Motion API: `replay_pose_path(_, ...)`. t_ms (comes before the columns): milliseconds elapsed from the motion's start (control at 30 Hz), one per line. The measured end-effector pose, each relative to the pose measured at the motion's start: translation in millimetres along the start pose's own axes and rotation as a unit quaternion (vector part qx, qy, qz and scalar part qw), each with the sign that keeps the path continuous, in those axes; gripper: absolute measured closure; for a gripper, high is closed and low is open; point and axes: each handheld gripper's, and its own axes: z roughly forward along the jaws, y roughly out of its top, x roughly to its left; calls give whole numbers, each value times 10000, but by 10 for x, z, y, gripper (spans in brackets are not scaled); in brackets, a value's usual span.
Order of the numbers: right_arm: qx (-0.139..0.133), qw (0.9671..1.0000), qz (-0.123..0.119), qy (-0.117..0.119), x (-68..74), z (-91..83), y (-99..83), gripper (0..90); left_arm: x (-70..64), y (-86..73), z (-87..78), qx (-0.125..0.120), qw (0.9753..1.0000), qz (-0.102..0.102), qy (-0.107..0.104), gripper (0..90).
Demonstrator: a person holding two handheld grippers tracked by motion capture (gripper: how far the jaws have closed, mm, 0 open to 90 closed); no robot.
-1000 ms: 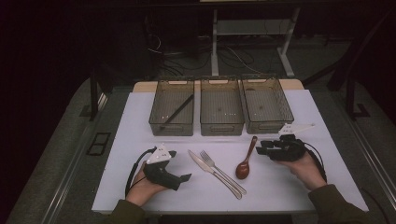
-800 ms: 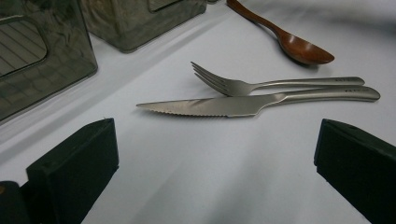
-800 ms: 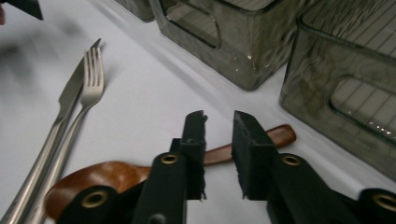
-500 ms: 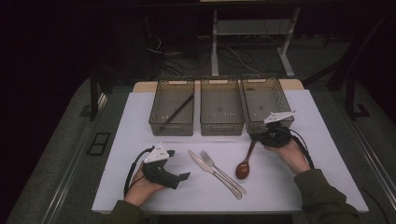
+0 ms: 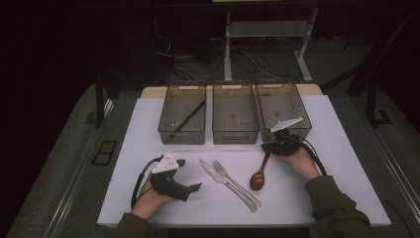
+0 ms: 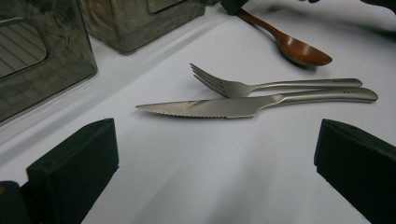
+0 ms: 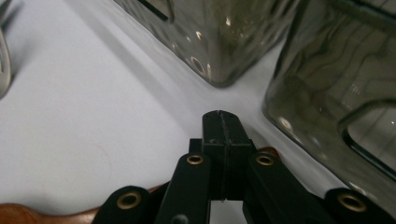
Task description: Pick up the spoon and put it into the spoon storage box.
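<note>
My right gripper [image 5: 270, 147] sits at the wooden spoon's [image 5: 258, 177] handle tip, fingers pressed together — whether they pinch the handle, I can't tell. Left gripper [image 5: 188, 174] rests on the bench [image 5: 129, 144], fingers wide apart, facing the knife [image 6: 252, 103] and fork [image 6: 261, 85] — three clear bins [image 5: 235, 113] behind.

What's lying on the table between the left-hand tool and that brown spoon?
A knife and a fork, side by side between the left gripper and the wooden spoon, seen in the high view.
</note>
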Motion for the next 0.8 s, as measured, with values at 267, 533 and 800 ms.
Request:
replay_pose_path(267, 139, 9999, -56, -58, 2, -58, -42, 889, 0, -2, 2, 8, 10000, -10, -12, 0)
replay_pose_path(533, 251, 9995, -172, -8, 18, -152, -123, 890, -7, 0, 2, 14, 10000, -6, -15, 0)
replay_pose_path(800, 381, 9991, -169, 29, 13, -268, -236, 890, -11, -3, 6, 24, 10000, -5, -27, 0)
